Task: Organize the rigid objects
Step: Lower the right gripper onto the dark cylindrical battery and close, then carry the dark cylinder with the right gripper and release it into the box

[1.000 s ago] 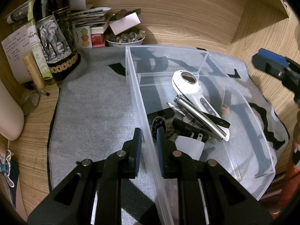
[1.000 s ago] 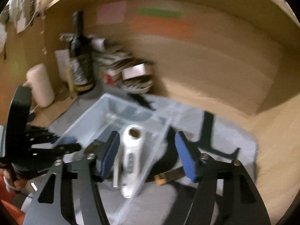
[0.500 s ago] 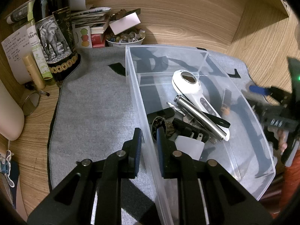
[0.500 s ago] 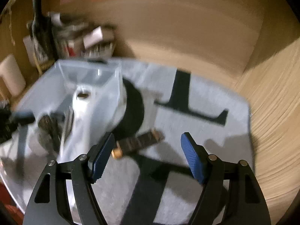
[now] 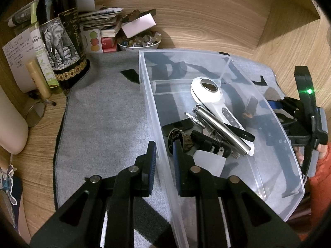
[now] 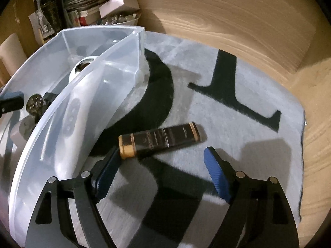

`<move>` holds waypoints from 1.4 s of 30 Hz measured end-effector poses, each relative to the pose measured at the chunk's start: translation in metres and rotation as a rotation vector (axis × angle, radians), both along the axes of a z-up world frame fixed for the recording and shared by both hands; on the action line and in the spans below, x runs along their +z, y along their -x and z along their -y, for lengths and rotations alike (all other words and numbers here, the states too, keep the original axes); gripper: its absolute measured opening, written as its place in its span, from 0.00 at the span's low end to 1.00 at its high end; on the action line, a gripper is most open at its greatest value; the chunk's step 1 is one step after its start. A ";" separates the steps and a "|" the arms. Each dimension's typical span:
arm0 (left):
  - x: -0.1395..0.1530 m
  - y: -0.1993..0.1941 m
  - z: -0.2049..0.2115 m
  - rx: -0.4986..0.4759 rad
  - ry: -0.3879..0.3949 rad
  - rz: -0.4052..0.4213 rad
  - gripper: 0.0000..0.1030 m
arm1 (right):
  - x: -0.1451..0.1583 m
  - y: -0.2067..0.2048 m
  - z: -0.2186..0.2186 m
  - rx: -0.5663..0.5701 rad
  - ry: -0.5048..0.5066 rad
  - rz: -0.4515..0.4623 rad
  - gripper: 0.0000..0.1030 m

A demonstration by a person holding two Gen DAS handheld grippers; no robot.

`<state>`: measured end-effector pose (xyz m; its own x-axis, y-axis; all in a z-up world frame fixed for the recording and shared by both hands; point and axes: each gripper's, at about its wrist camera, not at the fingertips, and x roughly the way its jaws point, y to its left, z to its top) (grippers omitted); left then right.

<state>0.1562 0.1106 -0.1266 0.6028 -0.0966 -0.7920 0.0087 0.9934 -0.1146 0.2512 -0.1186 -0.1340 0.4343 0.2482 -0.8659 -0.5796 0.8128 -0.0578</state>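
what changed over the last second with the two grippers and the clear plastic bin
The right gripper swung away from above the clear plastic bin and came down, open, over the dark gold-capped tube on the grey mat. The left gripper stayed clamped on the bin's wall; the bin's contents did not move.

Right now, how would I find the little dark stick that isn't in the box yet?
Find the clear plastic bin on the grey mat. Just outside its wall lies a dark tube, flat on the mat. Its gold cap and gold end band set it apart.
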 end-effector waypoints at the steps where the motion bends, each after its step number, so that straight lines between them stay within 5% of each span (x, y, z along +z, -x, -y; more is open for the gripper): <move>1: 0.000 0.000 0.000 0.000 -0.001 0.000 0.15 | -0.001 -0.003 0.000 0.009 -0.004 -0.004 0.79; 12: 0.001 0.000 0.001 0.002 -0.002 -0.001 0.15 | 0.004 -0.006 0.012 -0.063 -0.033 0.015 0.77; 22: 0.001 0.000 0.001 0.002 -0.001 0.000 0.15 | 0.075 0.013 0.016 -0.094 -0.133 0.165 0.77; 31: 0.001 0.000 0.001 0.003 -0.002 0.000 0.15 | 0.112 0.039 -0.020 0.008 -0.199 0.265 0.77; 42: 0.002 -0.001 0.001 0.001 0.001 0.001 0.15 | 0.093 0.057 -0.076 0.152 -0.186 0.207 0.77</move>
<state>0.1568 0.1096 -0.1246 0.6034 -0.0970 -0.7915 0.0077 0.9932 -0.1158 0.1941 -0.0428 -0.0409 0.5420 0.4696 -0.6969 -0.6870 0.7252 -0.0456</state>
